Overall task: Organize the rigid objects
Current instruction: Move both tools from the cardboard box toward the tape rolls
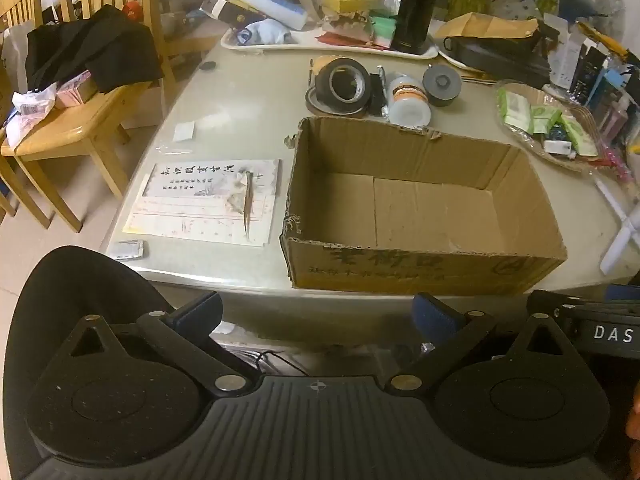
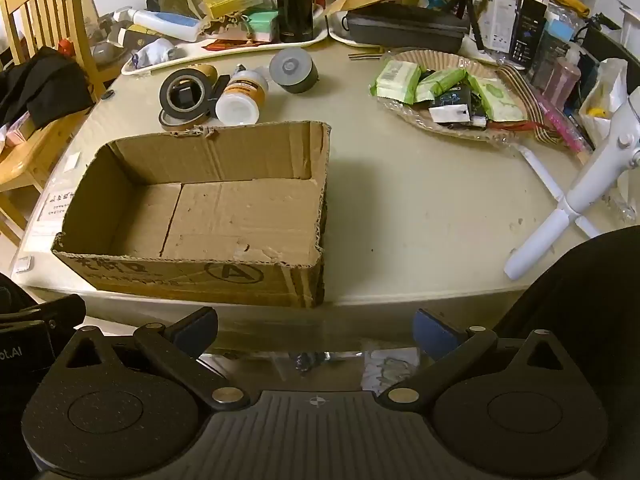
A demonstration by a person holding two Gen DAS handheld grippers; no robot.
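Both grippers hang at the near table edge, pointing down at it. The left gripper (image 1: pixel 318 312) has its jaws spread wide with nothing between them, and the right gripper (image 2: pixel 316 326) is the same. The box (image 1: pixel 420 272) sits empty at the table's front. Just behind its far wall lies the cluster to sort: tape (image 1: pixel 342 84) leaning on a flatter roll, a white bottle (image 1: pixel 408 100) on its side, and a grey can (image 1: pixel 442 86).

My guess is the first reach goes over the box, so come in high enough to miss that torn rim. The bottle looks likely to roll; grip it across the body.

The table (image 2: pixel 420 208) is pale and scuffed, cluttered at the back with trays, and a plate of packets (image 2: pixel 440 88) at the right. Wooden chairs (image 1: pixel 76 128) stand left, with dark clothes on the seat.
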